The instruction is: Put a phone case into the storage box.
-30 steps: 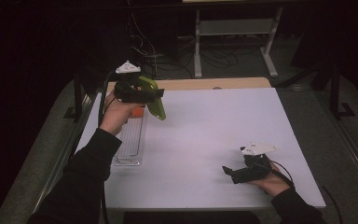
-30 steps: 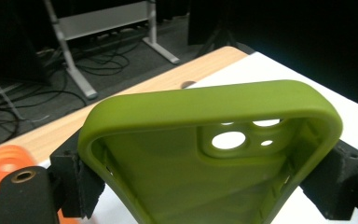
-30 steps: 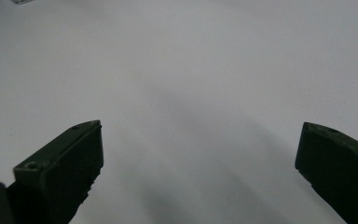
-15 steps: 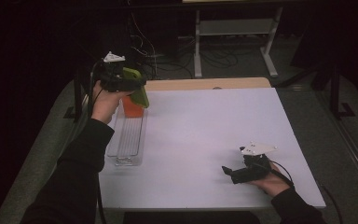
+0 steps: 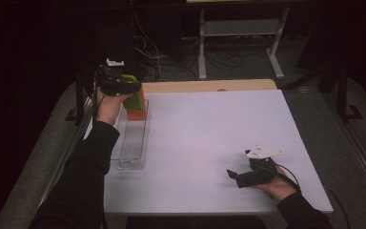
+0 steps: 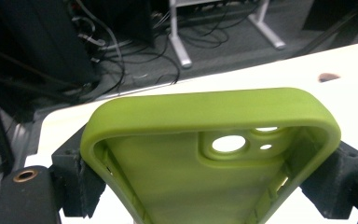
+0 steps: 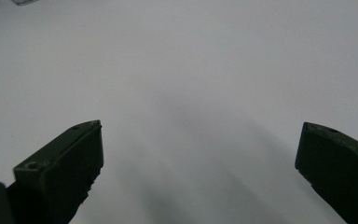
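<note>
While my left gripper [image 5: 132, 88] pinches the lime-green soft rubber phone case [image 6: 214, 154] by its two long sides, the case hangs above the far end of the clear ridged plastic tray [image 5: 132, 143] at the left edge of the white bench [image 5: 209, 138]. Just under the case, an orange block-shaped thing [image 5: 136, 113] stands in that far end of the tray; what it is I cannot tell. In the left gripper view the case's open inner side faces the camera, camera cutout toward the top, both black pads [image 6: 77, 179] pressed against its rim. Beyond it lie the pale wooden back edge of the bench [image 5: 205, 86] and tangled cables on the floor [image 6: 121, 51].

My right gripper [image 5: 236, 175] rests low on the near right part of the bench, well apart from the tray. Its jaws stand spread wide with bare white surface between them.
</note>
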{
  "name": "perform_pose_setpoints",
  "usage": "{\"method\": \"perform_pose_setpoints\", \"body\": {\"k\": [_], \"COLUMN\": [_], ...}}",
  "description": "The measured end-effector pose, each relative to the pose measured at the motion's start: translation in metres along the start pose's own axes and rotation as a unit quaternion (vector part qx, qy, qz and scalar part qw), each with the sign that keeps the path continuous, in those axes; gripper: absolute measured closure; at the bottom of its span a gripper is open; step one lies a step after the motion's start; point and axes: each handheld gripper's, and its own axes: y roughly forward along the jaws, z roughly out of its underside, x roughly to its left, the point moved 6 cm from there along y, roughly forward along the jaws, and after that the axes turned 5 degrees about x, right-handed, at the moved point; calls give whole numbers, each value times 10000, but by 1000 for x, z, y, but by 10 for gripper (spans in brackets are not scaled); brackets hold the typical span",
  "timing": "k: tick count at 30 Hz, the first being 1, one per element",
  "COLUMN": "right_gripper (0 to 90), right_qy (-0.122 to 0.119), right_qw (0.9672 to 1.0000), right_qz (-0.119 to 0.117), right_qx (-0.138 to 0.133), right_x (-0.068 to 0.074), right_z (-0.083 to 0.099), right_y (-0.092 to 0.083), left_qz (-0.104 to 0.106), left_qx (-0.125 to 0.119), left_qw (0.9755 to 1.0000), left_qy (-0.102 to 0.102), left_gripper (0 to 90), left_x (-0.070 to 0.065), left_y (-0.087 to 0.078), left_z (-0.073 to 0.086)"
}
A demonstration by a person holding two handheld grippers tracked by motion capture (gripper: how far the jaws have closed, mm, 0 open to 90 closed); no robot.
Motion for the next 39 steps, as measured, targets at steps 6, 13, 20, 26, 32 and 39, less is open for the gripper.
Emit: {"method": "perform_pose_setpoints", "body": {"k": [6,13,20,26,32,39], "right_gripper": [4,4,4,4,4,4], "right_qy": [13,34,-6,-30,-33,-32], "right_qw": [10000,10000,10000,10000,10000,10000], "right_qz": [-13,-26,-9,-6,-7,-10], "right_qx": [12,21,-3,-8,-2,-3], "right_x": [0,1,1,1,1,1], "right_z": [0,0,0,0,0,0], "right_y": [0,0,-1,0,0,0], "left_qz": [-220,-379,-482,-518,-569,-432], "left_qx": [160,431,529,470,371,292], "left_qw": [9995,9981,9971,9971,9972,9979], "left_qy": [-169,-235,-266,-301,-327,-371], "left_gripper": [141,140,137,130,98,22], "left_x": [3,6,4,4,2,5], "left_y": [19,33,44,49,51,52], "left_z": [14,26,35,39,37,36]}}
